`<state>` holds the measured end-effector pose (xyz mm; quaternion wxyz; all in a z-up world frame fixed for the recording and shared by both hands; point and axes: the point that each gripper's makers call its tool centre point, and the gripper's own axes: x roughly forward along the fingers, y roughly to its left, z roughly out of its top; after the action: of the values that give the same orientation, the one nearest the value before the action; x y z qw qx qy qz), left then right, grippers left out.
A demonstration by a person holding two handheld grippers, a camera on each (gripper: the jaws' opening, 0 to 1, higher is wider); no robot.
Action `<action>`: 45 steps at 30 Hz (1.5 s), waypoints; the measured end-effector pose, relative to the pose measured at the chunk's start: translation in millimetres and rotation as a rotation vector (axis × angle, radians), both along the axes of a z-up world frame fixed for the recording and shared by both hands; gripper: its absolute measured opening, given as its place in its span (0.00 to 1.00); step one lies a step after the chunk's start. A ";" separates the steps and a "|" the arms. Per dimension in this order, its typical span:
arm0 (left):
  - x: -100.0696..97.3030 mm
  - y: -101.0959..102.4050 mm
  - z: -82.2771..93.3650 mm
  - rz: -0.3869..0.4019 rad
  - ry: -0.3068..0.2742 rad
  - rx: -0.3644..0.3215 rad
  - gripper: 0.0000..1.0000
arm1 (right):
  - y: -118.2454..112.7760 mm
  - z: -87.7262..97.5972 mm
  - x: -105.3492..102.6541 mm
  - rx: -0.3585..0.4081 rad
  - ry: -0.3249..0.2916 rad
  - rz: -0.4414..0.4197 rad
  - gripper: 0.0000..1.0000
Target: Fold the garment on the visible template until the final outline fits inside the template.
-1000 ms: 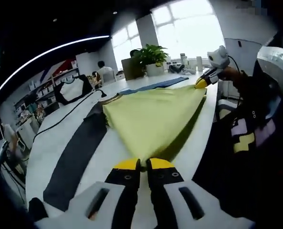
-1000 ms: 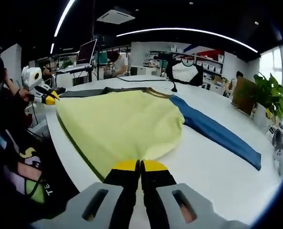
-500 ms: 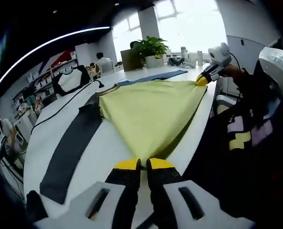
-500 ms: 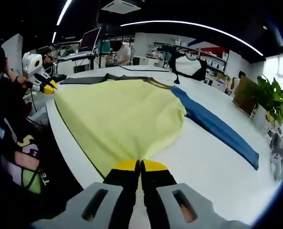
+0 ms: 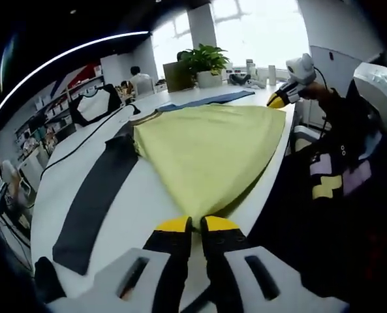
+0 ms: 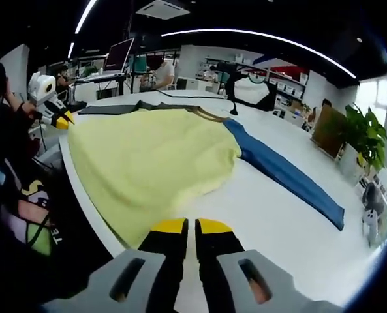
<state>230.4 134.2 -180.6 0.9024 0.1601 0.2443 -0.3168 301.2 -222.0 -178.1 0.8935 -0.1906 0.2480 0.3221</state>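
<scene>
Yellow raglan shirt (image 5: 209, 147), navy sleeves, spread on white table (image 5: 141, 202): left gripper (image 5: 198, 225) and right gripper (image 6: 191, 227) each pinch a hem corner, apparently to lift it for folding.

Left hand-held gripper (image 5: 197, 225) jaws pressed together, right hand-held gripper (image 6: 192, 227) jaws closed with a thin slit
</scene>
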 end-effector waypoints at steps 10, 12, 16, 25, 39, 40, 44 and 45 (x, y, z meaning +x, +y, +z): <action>4.6 4.0 8.2 0.029 -0.035 -0.019 0.07 | -0.2 -6.9 -38.7 0.009 0.090 0.130 0.10; 5.7 5.0 11.0 0.037 -0.043 -0.026 0.07 | 1.2 -9.3 -42.9 -0.009 0.094 0.142 0.11; 13.5 7.5 27.9 0.062 -0.126 -0.059 0.07 | 3.8 -10.1 -44.4 0.011 0.102 0.136 0.12; 29.3 4.5 80.3 0.124 -0.298 -0.270 0.07 | 26.3 -13.3 -51.8 0.063 0.132 0.191 0.13; 39.8 -2.6 104.6 0.131 -0.356 -0.338 0.07 | 43.3 -12.6 -47.3 0.119 0.116 0.150 0.08; 39.5 -1.3 104.8 0.134 -0.356 -0.339 0.07 | 41.6 -12.0 -45.7 0.117 0.109 0.141 0.06; 39.1 2.5 100.9 0.142 -0.344 -0.336 0.07 | 25.6 5.1 -32.1 0.079 -0.004 0.077 0.00; 38.9 2.7 98.7 0.141 -0.336 -0.332 0.07 | 21.3 9.1 -30.9 0.046 -0.024 0.071 0.00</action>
<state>269.3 136.9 -81.9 0.9641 0.0426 0.0460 -0.2579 270.3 -200.8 -169.0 0.8886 -0.1827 0.2230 0.3567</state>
